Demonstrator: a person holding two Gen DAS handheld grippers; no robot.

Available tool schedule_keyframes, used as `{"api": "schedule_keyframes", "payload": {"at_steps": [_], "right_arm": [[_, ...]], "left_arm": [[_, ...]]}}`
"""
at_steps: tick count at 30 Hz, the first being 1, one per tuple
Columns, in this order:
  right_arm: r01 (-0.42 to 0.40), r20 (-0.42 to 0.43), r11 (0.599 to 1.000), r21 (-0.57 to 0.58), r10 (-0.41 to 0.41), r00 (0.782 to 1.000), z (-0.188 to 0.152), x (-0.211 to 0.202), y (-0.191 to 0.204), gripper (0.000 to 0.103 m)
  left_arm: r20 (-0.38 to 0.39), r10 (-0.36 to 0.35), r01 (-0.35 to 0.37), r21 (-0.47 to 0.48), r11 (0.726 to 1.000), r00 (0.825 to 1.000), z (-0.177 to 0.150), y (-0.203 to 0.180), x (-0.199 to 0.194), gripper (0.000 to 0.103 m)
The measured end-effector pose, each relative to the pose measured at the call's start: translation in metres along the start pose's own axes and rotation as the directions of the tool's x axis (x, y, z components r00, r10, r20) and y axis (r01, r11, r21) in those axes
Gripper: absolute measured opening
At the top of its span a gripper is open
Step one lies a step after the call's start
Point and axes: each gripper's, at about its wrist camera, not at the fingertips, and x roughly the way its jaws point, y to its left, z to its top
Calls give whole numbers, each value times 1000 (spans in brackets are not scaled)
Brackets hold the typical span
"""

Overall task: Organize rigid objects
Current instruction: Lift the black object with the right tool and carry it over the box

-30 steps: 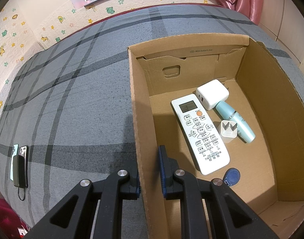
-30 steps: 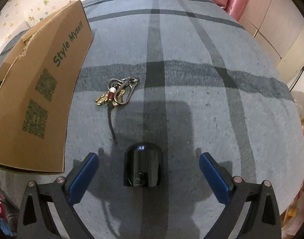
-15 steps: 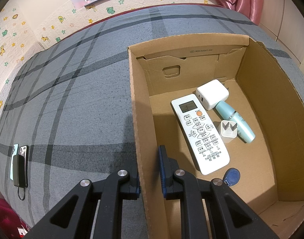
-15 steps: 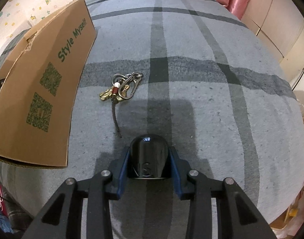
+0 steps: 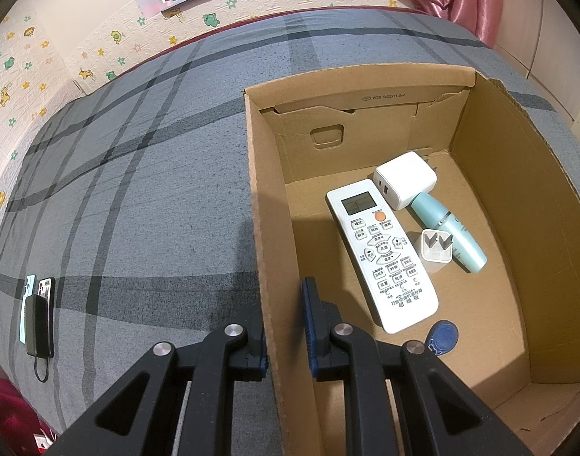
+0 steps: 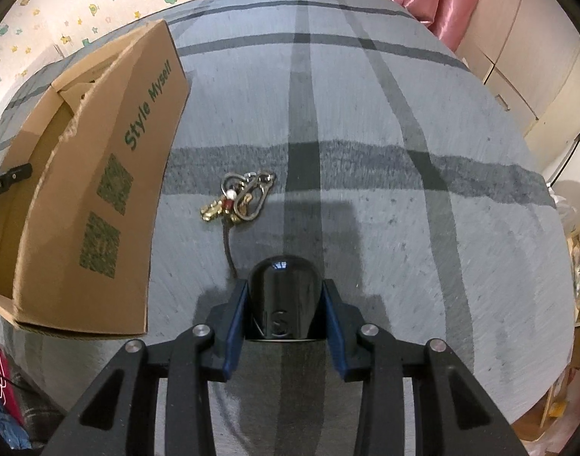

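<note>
My right gripper was pinching a glossy black rounded object: both blue pads pressed on its two sides, and its domed end stuck out beyond my fingertips. Ahead of these jaws and a little to the left, a bunch of keys lay on the grey checked bedcover, its dark cord running back toward the black object. Further left of the jaws stood the cardboard box.

My left gripper was clamped on the near left wall of that box, one pad outside and one inside. Inside the box, ahead and right of these jaws, lay a white remote control, a white charger, a small white plug, a teal tube and a blue tag. Far left of the jaws, some phones lay on the cover.
</note>
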Motion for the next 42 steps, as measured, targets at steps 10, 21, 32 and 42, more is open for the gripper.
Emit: {"api": "schedule_keyframes", "payload": {"at_steps": [10, 21, 32, 42], "right_arm": [[6, 46, 1000, -16, -5, 999, 18, -26, 11, 40], [1, 104, 999, -46, 4, 995, 44, -45, 23, 40], [-9, 148, 995, -100, 23, 989, 63, -60, 46, 40], [-34, 181, 988, -151, 61, 982, 82, -72, 73, 40]], "left_arm": [[0, 0, 0, 0, 1000, 1000, 0, 0, 0, 15], [-1, 2, -2, -1, 1000, 1000, 1, -1, -2, 15], [-2, 1, -1, -3, 1000, 1000, 2, -1, -2, 15], [-2, 1, -1, -3, 1000, 1000, 1, -2, -2, 15]]}}
